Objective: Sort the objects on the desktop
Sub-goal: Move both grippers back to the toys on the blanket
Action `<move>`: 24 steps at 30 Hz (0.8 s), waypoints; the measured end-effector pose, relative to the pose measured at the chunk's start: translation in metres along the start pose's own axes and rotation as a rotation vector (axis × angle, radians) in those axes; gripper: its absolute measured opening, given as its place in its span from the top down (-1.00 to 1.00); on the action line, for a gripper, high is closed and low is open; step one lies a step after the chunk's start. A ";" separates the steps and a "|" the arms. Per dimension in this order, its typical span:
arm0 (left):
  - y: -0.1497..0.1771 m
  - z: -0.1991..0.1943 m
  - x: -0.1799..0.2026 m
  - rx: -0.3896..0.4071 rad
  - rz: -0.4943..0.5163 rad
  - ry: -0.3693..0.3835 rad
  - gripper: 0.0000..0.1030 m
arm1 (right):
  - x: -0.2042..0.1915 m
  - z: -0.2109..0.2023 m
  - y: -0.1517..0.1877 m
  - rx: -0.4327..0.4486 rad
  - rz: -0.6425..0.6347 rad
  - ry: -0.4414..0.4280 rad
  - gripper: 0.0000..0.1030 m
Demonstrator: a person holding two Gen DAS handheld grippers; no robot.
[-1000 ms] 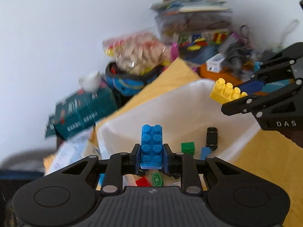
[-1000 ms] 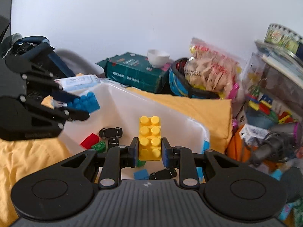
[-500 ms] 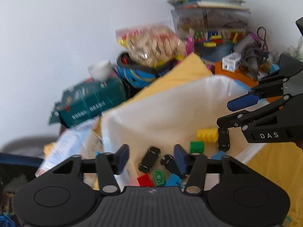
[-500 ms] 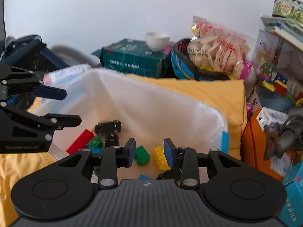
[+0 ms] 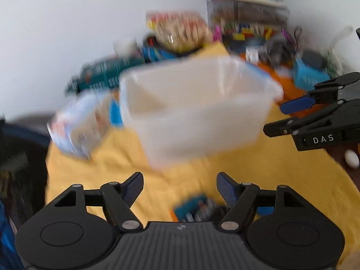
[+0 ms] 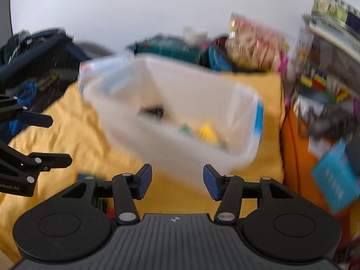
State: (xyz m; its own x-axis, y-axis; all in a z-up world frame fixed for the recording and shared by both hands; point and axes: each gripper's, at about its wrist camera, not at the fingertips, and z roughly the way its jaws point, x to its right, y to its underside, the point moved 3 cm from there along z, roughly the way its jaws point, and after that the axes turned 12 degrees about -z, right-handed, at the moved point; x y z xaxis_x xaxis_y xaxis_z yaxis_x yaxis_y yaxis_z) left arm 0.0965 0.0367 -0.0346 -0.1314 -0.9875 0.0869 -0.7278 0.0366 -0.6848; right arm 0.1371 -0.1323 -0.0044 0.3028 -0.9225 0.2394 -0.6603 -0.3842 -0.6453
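Observation:
A translucent white plastic bin [image 5: 198, 110] stands on a yellow cloth [image 5: 180, 168]; it also shows in the right wrist view [image 6: 171, 112], with a yellow brick [image 6: 207, 131], a green brick [image 6: 185, 127] and a black toy car [image 6: 153, 111] inside, all blurred. My left gripper [image 5: 180, 187] is open and empty, in front of the bin; it also shows at the left of the right wrist view [image 6: 56, 139]. My right gripper [image 6: 177, 182] is open and empty, near the bin's front wall; it also shows at the right of the left wrist view [image 5: 281, 117]. A blurred blue object [image 5: 191, 204] lies under the left gripper.
Clutter rings the cloth: a green box [image 6: 166, 47], a snack bag [image 6: 254, 42], a white packet [image 5: 76, 126], an orange container [image 6: 299, 148], a blue booklet [image 6: 335, 180], stacked boxes and tins [image 5: 247, 6], and a dark bag [image 6: 33, 54] on the left.
One second ago each gripper held a brick over the bin; both opened and dropped them in. Both grippers have since pulled back from the bin and opened wider.

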 end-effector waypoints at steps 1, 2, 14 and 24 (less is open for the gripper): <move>0.008 0.003 0.001 -0.027 0.001 0.007 -0.46 | -0.005 0.002 0.009 -0.020 0.013 -0.012 -0.06; 0.017 0.005 0.002 -0.055 0.009 0.012 -0.46 | -0.010 0.003 0.016 -0.036 0.024 -0.024 -0.06; 0.071 0.013 0.017 -0.171 0.057 0.066 -0.46 | -0.043 -0.003 0.069 -0.131 0.106 -0.050 -0.07; 0.059 0.005 0.030 -0.085 0.021 0.036 -0.46 | -0.031 -0.020 0.087 -0.107 0.139 -0.012 -0.14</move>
State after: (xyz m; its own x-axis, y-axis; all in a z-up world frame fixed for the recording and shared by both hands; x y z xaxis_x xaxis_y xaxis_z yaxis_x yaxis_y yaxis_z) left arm 0.0526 0.0088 -0.0758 -0.1704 -0.9802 0.1005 -0.7789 0.0715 -0.6230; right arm 0.0566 -0.1376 -0.0533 0.2108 -0.9669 0.1440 -0.7656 -0.2549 -0.5907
